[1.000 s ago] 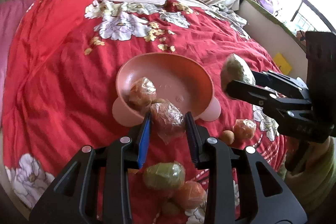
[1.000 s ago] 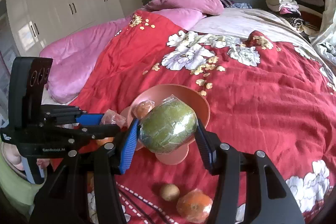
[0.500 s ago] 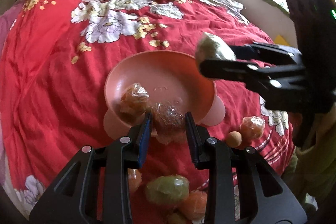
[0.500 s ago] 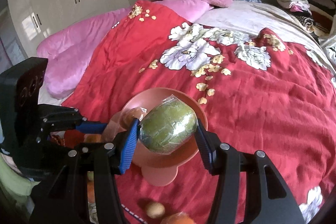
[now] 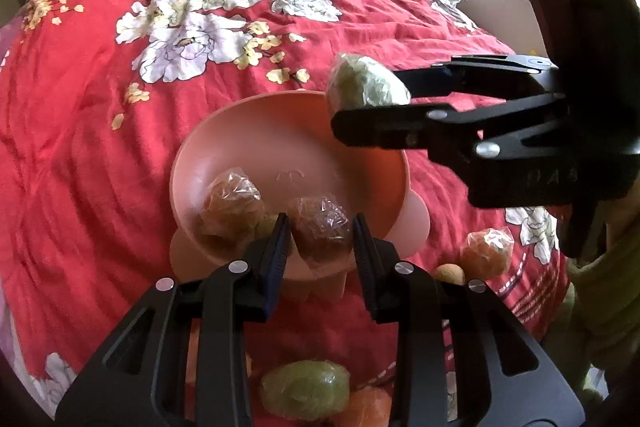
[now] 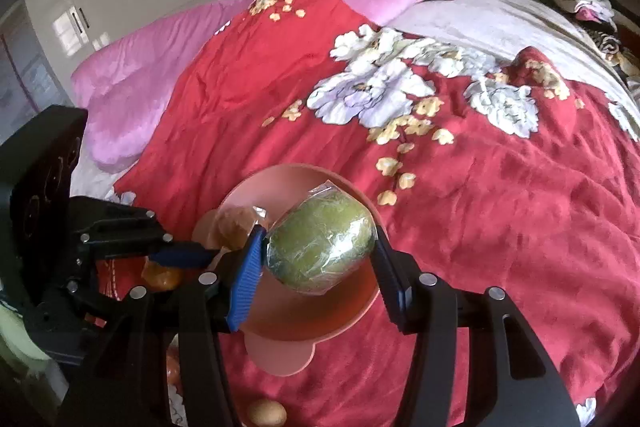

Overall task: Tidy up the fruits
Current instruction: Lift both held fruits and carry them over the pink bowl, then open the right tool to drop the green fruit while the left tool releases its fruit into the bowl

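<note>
Fruits wrapped in clear film are headed for the round salmon-pink plastic bowl [image 5: 192, 163] at frame centre: the left gripper [image 5: 320, 237] clamps a brownish wrapped fruit [image 5: 322, 227] over its near rim, while the right gripper [image 6: 318, 253] grips a green wrapped fruit [image 6: 322, 247] above it, likely for release.
</note>
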`<state>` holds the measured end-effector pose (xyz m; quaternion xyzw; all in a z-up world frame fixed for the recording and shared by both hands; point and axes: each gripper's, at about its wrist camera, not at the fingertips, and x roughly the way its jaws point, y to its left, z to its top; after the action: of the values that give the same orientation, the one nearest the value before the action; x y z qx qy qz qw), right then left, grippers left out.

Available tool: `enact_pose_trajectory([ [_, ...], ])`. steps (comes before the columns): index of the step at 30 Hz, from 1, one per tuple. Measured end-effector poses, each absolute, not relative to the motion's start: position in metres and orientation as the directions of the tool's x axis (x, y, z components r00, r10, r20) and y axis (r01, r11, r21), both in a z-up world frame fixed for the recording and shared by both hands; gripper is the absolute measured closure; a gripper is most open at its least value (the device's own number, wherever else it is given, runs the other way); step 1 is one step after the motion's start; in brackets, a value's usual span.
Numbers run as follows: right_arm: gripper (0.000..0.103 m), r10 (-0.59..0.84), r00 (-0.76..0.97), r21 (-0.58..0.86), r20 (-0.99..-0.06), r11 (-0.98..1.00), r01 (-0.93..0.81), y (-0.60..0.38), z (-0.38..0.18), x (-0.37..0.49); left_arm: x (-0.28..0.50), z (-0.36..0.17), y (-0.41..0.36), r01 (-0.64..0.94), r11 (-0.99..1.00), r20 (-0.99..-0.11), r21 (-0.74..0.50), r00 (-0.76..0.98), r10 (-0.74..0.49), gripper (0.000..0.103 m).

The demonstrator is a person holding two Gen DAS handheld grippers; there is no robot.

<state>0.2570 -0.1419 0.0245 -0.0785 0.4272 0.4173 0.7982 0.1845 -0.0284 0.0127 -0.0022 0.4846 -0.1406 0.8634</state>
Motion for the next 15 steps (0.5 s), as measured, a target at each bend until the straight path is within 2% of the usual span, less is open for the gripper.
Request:
enact_pose_trajectory([
  [15, 0.052, 0.592, 0.239, 0.229, -0.77, 0.606, -0.761, -0.125, 0.019, 0.267, 0.189, 0.013, -0.034, 0.241, 0.96, -0.839, -0.141, 0.487, -0.245, 0.079],
])
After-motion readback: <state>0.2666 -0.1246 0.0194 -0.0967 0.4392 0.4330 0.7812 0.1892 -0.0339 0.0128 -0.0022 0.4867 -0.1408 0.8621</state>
